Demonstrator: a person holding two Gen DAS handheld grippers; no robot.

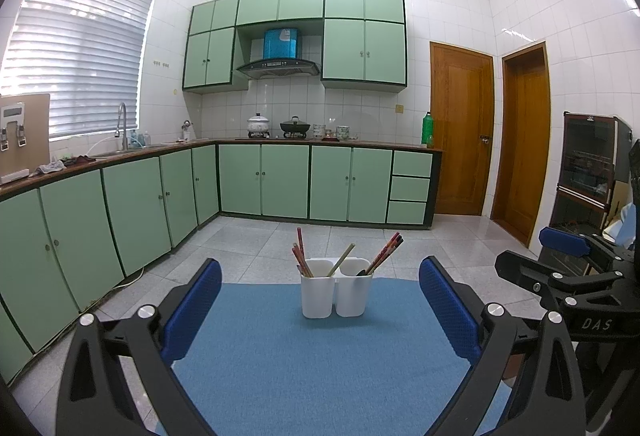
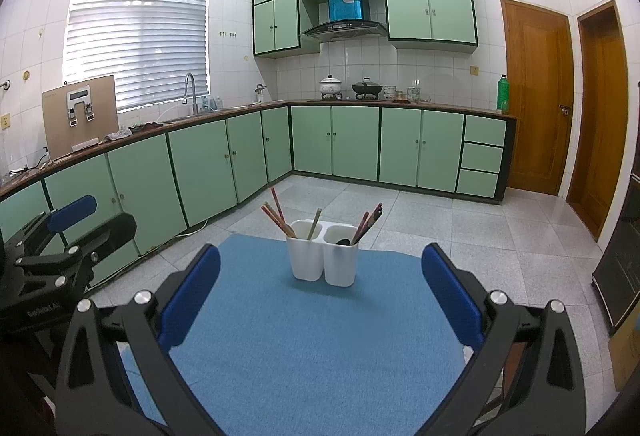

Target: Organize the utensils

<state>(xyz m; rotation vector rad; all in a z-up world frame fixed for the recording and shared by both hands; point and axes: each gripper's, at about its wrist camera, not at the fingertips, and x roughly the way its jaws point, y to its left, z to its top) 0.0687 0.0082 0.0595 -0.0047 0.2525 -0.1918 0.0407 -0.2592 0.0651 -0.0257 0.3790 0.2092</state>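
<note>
Utensils stand in a white two-cup holder (image 1: 337, 292) near the far edge of the blue mat (image 1: 280, 356), about midway between its left and right edges. In the left cup lean red patterned chopsticks (image 1: 301, 256) and one pale stick (image 1: 341, 259); the right cup holds more red and dark chopsticks (image 1: 385, 252) with something dark (image 1: 361, 272) at their foot, perhaps a spoon bowl, too small to tell.

The left gripper (image 1: 320, 312) hangs over the near half of the mat, its blue fingers spread wide and holding nothing. The right gripper (image 2: 320, 300) hangs beside it, likewise spread and empty.

Every utensil in sight is in a cup and none lies loose on the mat. That fits utensils sorted and both hands drawn back, and equally a mixed holder waiting to be sorted by kind; the pale stick among red ones hints at the latter, no more. Any reach would call for closing on one thin stick above the rim without tipping the light holder.

The left wrist view shows the right gripper at its right edge and a dark glass-fronted cabinet (image 1: 588, 172) behind it. The right wrist view shows the left gripper at its left edge and looks further into the cups.
</note>
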